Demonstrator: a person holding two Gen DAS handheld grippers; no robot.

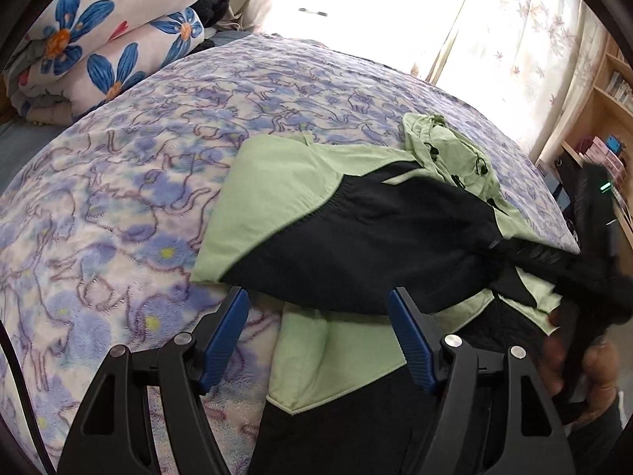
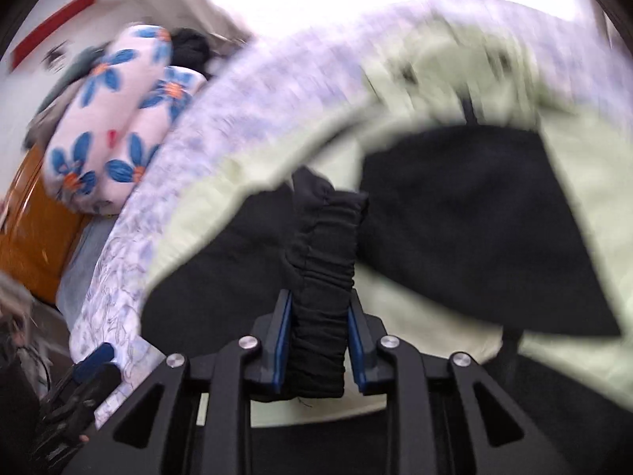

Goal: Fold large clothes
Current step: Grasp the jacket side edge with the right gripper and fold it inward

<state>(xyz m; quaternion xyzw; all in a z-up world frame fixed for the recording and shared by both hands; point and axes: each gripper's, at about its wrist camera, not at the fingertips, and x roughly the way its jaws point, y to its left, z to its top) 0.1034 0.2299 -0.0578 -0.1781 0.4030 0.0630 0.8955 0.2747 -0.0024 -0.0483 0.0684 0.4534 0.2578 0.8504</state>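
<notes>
Now, starting at your far left, a rolled quilt with blue flowers point(image 1: 107, 39) lies at the head of the bed, beside the purple fleece blanket point(image 1: 118, 198) that covers the mattress. Your left gripper point(image 1: 318, 336) hovers low over the near edge of the bed with its blue-padded fingers point(image 1: 225, 332) spread wide and nothing between them. Just ahead of it lies the green and black jacket point(image 1: 277, 182), spread on the blanket, its hood bunched toward the window. Further right, your right gripper point(image 2: 318, 340) has its jaws clamped on the jacket's black ribbed cuff point(image 2: 324, 261), and the black sleeve stretches across the green body toward that grip. At the far right stands a wooden bookshelf point(image 1: 609, 91) by the curtain.
</notes>
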